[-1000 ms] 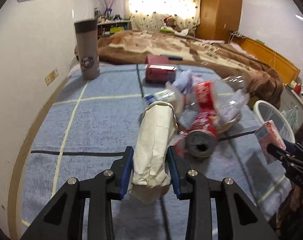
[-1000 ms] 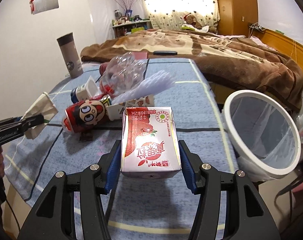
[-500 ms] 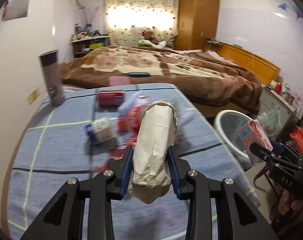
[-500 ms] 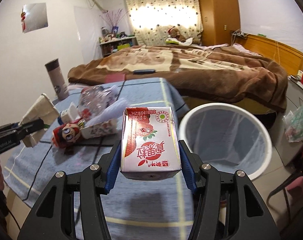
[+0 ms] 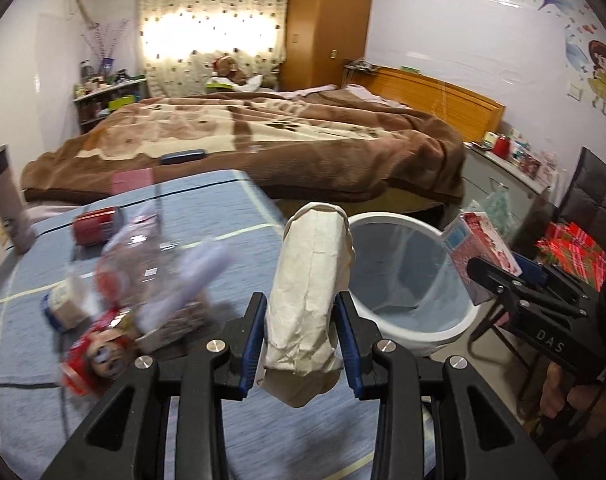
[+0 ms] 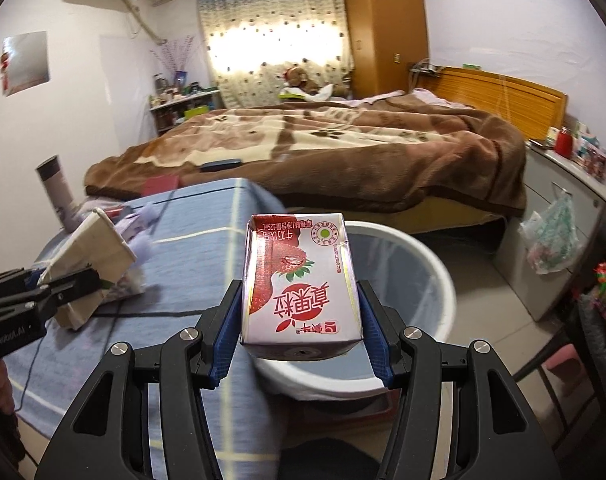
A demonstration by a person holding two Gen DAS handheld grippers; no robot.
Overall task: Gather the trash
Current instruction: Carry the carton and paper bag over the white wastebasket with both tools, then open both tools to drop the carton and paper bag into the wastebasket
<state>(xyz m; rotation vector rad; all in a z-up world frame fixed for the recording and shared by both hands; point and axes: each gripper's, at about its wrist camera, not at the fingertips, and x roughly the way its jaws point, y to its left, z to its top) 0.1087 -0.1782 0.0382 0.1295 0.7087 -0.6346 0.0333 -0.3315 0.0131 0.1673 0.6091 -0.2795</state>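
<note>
My left gripper [image 5: 301, 336] is shut on a crumpled beige paper bag [image 5: 309, 280] and holds it above the table's right edge, beside the white trash bin [image 5: 407, 276]. My right gripper [image 6: 301, 320] is shut on a red and white milk carton [image 6: 301, 280], held just in front of the bin [image 6: 419, 280]. The carton [image 5: 481, 254] also shows in the left wrist view over the bin's right rim. The paper bag [image 6: 89, 268] shows at the left in the right wrist view.
More trash lies on the blue checked table [image 5: 207, 208]: a clear plastic bottle [image 5: 143, 256], a red cartoon can [image 5: 97, 360], a red can [image 5: 97, 224]. A grey tumbler [image 5: 5, 200] stands far left. A bed [image 5: 263, 140] is behind, a grey cabinet [image 6: 555, 220] to the right.
Both grippers have swung right from over the table toward the bin, carrying the paper bag and the carton. The bin is now nearer and more central in both views.
</note>
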